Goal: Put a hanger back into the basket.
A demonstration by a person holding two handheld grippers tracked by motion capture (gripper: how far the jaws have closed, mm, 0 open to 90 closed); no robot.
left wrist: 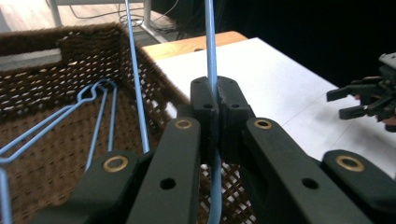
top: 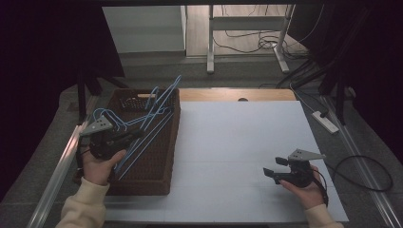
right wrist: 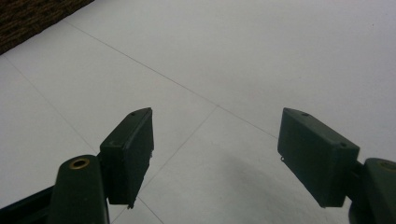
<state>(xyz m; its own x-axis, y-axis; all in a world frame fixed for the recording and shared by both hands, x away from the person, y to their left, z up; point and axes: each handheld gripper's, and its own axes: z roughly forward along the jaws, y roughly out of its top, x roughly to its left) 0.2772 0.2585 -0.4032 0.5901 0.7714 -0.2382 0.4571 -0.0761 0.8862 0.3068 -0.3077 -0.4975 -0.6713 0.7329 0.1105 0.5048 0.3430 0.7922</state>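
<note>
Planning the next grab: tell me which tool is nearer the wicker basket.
Left. The left tool is over the wicker basket, shut on a blue wire hanger. The right tool sits open, far across the white tabletop.

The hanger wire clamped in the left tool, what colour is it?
Light blue hanger wire, clearest in the left gripper view.

A white power strip [top: 325,121] lies on the grey floor to the right of the table, with black cables [top: 366,175] looping near it. Beyond the table's far edge stands a white metal frame [top: 247,28] on two legs, loose dark cables [top: 256,42] trailing across the pale wooden floor behind it. Black curtains [top: 43,47] hang at both sides.
</note>
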